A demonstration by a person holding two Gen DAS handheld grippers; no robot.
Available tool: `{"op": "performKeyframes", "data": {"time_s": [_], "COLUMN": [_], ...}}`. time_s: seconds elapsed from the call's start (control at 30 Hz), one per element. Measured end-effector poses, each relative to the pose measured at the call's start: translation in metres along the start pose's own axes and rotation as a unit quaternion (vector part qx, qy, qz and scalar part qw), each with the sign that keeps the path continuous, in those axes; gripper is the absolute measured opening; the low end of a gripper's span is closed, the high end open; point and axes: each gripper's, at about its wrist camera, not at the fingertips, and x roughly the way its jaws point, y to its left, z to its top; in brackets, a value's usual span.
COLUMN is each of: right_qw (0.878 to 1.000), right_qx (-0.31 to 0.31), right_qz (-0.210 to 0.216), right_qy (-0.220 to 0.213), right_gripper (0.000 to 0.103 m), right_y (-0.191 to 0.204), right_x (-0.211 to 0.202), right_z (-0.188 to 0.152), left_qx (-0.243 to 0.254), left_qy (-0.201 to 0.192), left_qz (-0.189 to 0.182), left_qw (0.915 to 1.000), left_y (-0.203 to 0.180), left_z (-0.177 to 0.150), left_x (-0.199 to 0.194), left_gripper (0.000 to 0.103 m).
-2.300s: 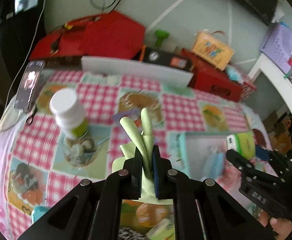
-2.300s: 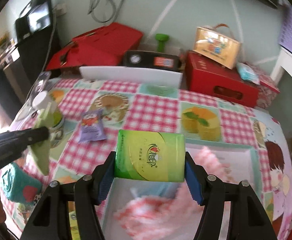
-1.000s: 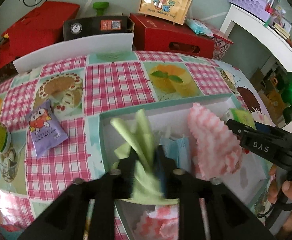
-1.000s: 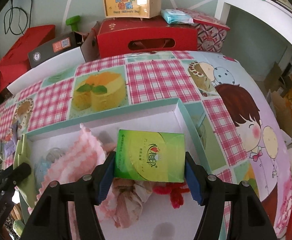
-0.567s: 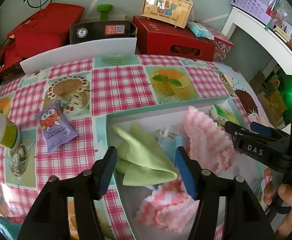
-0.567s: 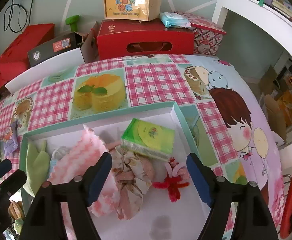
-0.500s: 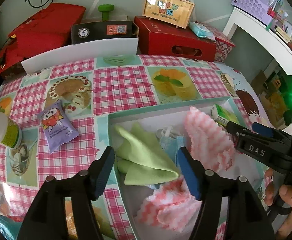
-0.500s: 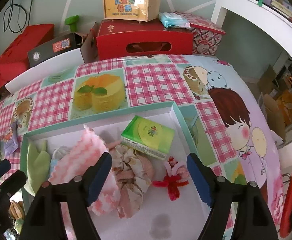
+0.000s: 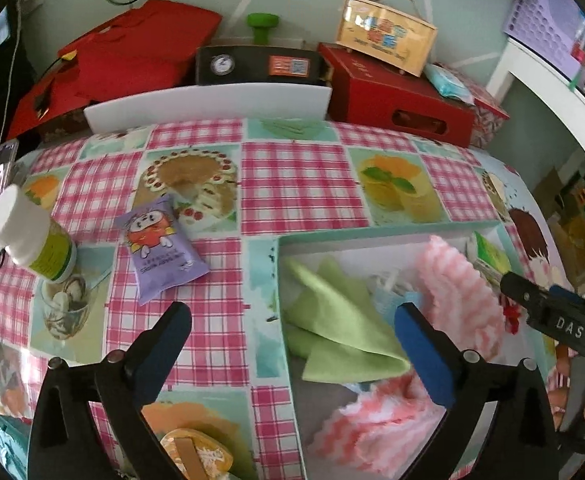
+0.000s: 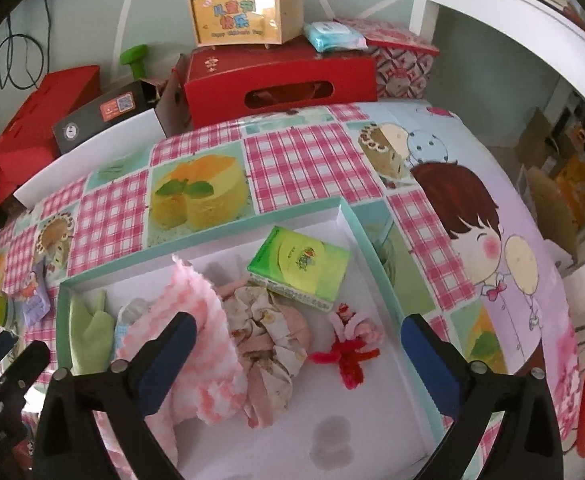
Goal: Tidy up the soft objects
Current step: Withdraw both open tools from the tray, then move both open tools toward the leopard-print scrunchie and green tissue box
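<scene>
Left gripper (image 9: 292, 336): jaws have just been opening and now stand wide, nothing pinched. They straddle the tray's left wall at lower centre of the left wrist view, and the green cloth (image 9: 340, 328) lies loose between the blue pads.
Right gripper (image 10: 298, 350): jaws have just been opening too, now wide and bare, hovering over the middle of the tray in the right wrist view.
Tray (image 10: 208, 230): a teal-rimmed, white-floored box on the checked tablecloth (image 9: 292, 176). It looks like the collection spot, which is why both claws hang over it.
Green cloth: slumped in the tray's left end, folded over itself, one edge close to the wall.
Tissue pack (image 10: 300, 270): green, lying flat and slightly skewed in the tray's upper right corner, clear of both right pads.
Other soft things inside: a pink-and-white knitted cloth (image 10: 190, 344), a floral scrunchie (image 10: 268, 336), a red-and-pink fuzzy twist (image 10: 350, 354), and a pale blue item mostly hidden under the pink one.
Left outside: a purple snack pouch (image 9: 162, 248) and a white-capped bottle (image 9: 32, 232) at centre left of the left wrist view. By my reading the pouch might go in next; the bottle is probably no soft thing.
Watch for: the pink cloth stands high in the tray, so a low pass could snag it.
</scene>
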Motion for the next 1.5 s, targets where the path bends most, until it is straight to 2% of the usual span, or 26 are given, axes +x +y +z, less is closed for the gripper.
{"op": "performKeyframes", "data": {"time_s": [0.2, 0.4, 0.67, 0.73, 0.8, 0.9, 0.97, 1.1, 1.2, 1.4, 1.5], "right_qw": [1.000, 1.000, 0.998, 0.999, 0.999, 0.998, 0.998, 0.996, 0.994, 0.983, 0.979], "right_qx": [-0.011, -0.005, 0.008, -0.010, -0.022, -0.021, -0.021, -0.020, -0.045, -0.079, -0.107], "right_qz": [-0.005, -0.001, 0.054, 0.040, 0.036, 0.051, 0.055, 0.092, 0.103, 0.165, 0.172], "right_qy": [0.000, -0.005, -0.021, -0.021, -0.020, -0.013, -0.012, -0.008, -0.016, -0.022, -0.023], "right_gripper": [0.103, 0.103, 0.103, 0.103, 0.103, 0.103, 0.103, 0.103, 0.103, 0.103, 0.103], "right_y": [0.005, 0.005, 0.019, 0.028, 0.036, 0.041, 0.044, 0.056, 0.078, 0.120, 0.139], "right_x": [0.000, -0.002, -0.011, -0.010, -0.010, -0.008, -0.007, -0.008, -0.012, -0.027, -0.029], "right_z": [-0.001, -0.001, -0.002, -0.004, -0.005, -0.007, -0.008, -0.011, -0.016, -0.028, -0.034], "left_qx": [-0.014, -0.013, -0.014, -0.014, -0.024, -0.034, -0.035, -0.043, -0.049, -0.076, -0.091], "left_qy": [-0.008, -0.044, -0.070, -0.073, -0.075, -0.085, -0.098, -0.115, -0.113, -0.102, -0.098], "left_qz": [-0.004, 0.007, 0.014, 0.020, 0.009, -0.005, 0.004, 0.025, 0.038, 0.051, 0.051], "left_qw": [0.9999, 0.9989, 0.9974, 0.9970, 0.9968, 0.9958, 0.9945, 0.9921, 0.9917, 0.9906, 0.9897], "left_y": [0.007, 0.013, 0.026, 0.028, 0.032, 0.037, 0.041, 0.054, 0.066, 0.092, 0.102], "left_z": [-0.001, -0.003, -0.014, -0.015, -0.015, -0.014, -0.014, -0.013, -0.013, -0.017, -0.021], "left_x": [-0.001, -0.009, -0.018, -0.020, -0.023, -0.030, -0.035, -0.046, -0.051, -0.060, -0.063], "left_gripper": [0.101, 0.101, 0.101, 0.101, 0.101, 0.101, 0.101, 0.101, 0.101, 0.101, 0.101]}}
